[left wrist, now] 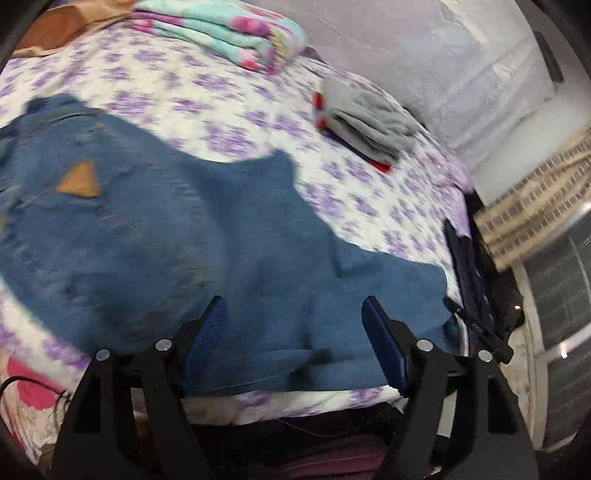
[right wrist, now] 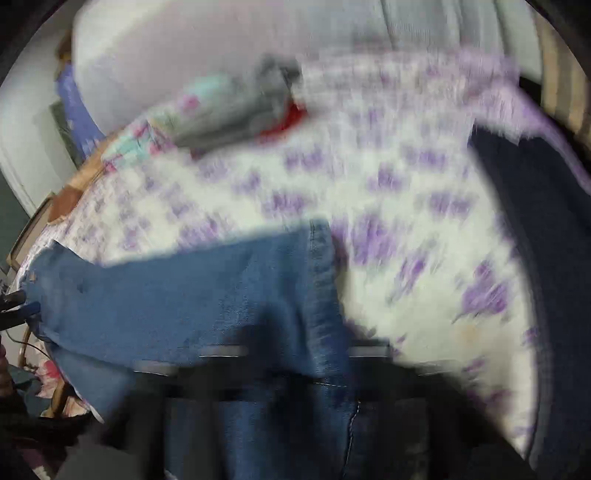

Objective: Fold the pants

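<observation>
**Blue jeans sprawled across a flowered bed**

A pair of blue denim pants (left wrist: 155, 236) lies spread on a bed (left wrist: 229, 110) covered in a white sheet with purple flowers. The cloth is rumpled rather than flat, and a tan patch (left wrist: 79, 181) shows near the waist end at the left. One leg runs toward the near edge of the mattress, where the left tool (left wrist: 293, 306) hangs just above the fabric, its blue-padded fingers (left wrist: 384, 343) spread wide with nothing between them. The right wrist view is badly smeared: a stitched seam of the denim fills the foreground, and whether the right tool is clenched or released cannot be told. A folded grey garment (left wrist: 365, 118) and a folded floral blanket (left wrist: 229, 33) sit farther back.
</observation>
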